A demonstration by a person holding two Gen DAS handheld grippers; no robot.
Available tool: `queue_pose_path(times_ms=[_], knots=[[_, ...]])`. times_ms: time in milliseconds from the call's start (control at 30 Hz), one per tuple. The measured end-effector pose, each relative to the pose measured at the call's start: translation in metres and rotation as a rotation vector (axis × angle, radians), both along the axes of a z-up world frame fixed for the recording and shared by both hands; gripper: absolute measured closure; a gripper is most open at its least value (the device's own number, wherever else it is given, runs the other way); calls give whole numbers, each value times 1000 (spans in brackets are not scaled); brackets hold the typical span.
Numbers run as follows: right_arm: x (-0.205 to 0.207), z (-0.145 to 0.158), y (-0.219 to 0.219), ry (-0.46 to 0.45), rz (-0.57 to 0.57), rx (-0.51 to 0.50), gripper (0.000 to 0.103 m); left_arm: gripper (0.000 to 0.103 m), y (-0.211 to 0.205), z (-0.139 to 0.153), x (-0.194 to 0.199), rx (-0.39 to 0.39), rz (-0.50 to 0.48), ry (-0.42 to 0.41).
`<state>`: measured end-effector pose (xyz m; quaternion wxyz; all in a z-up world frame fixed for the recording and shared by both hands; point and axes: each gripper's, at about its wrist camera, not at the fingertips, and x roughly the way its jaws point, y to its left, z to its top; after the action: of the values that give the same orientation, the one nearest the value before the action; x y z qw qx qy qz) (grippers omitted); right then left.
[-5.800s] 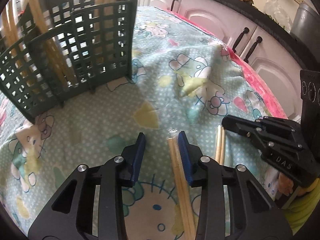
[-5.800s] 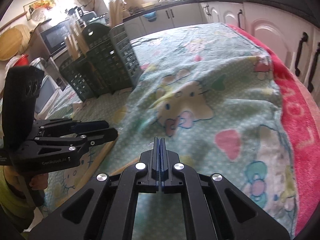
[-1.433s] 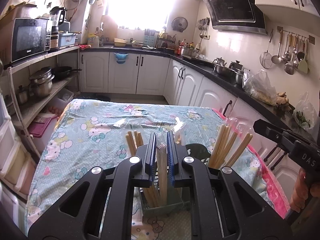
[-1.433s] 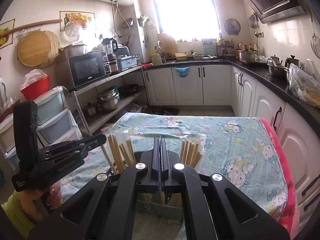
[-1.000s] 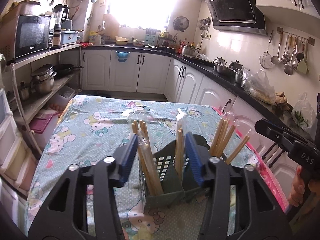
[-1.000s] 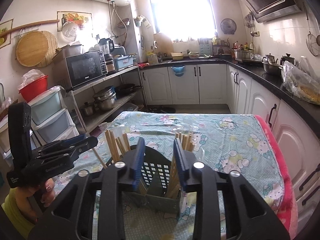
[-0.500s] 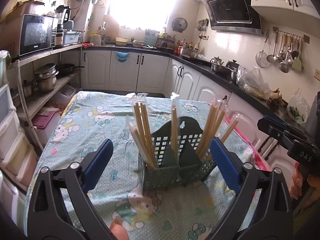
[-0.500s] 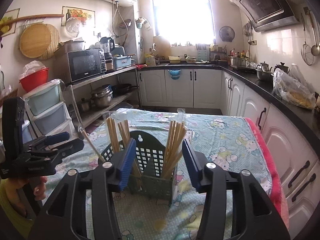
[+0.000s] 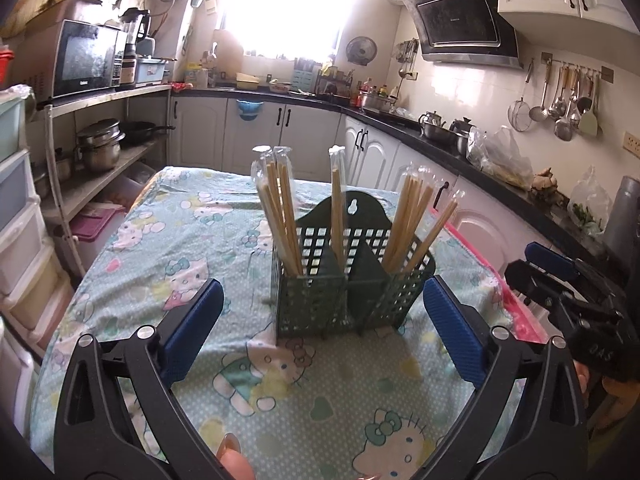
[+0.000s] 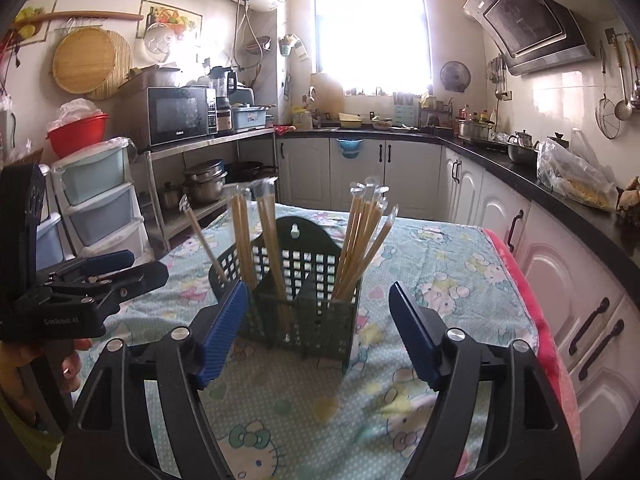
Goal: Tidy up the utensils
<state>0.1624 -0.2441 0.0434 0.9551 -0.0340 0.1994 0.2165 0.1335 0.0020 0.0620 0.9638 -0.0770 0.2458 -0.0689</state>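
Note:
A dark green lattice utensil holder (image 9: pixel 352 276) stands upright on the cartoon-print tablecloth (image 9: pixel 192 240); it also shows in the right wrist view (image 10: pixel 308 304). Wrapped wooden chopsticks (image 9: pixel 280 216) stand in its compartments, some leaning right (image 9: pixel 416 224). In the right wrist view they stand in bunches (image 10: pixel 360 236). My left gripper (image 9: pixel 320 328) is wide open and empty, held back from the holder. My right gripper (image 10: pixel 316 328) is wide open and empty, also short of the holder. Each gripper shows in the other's view: the right one (image 9: pixel 568 292) and the left one (image 10: pixel 92 284).
The table's right edge has a pink cloth (image 10: pixel 524 280), with white cabinets (image 10: pixel 560 240) beyond. Shelves with pots (image 9: pixel 100 148) and plastic drawers (image 10: pixel 96 200) stand to the left. A counter with a stove and hood runs along the back right.
Both grippers let go of chopsticks into the holder, opened wide and drew back and up. The holder now stands farther off in both views.

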Motion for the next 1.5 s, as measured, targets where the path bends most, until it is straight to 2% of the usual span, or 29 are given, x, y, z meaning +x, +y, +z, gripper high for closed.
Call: queue_pose_path(times_ms=[167,333,400,667,933,1167,1500], knots=[[-13,-18,-2,14,-7,16,22,11,-3,-10,-12,9,13,1],[-21,-35,-8,34,-36,30,21,11,-4,-22,-22,15,30,0],[-24,-40,-10,33,-54,36,15,11,-5,-28,-25,15,31,10],[-31,-61,-21,46,-87,48,12,11,-11,-58,-33,16,27,38],[-47,-74,-30,-12,-159,80,11,11,-14,-76,-44,43,56,-20],[-66,-79,-34,-128,-186,112,7,11,-15,-79,-53,67,72,-85],[-69,-94,-27,-114,-174,100,7,11,-9,-82,-59,40,84,-129]])
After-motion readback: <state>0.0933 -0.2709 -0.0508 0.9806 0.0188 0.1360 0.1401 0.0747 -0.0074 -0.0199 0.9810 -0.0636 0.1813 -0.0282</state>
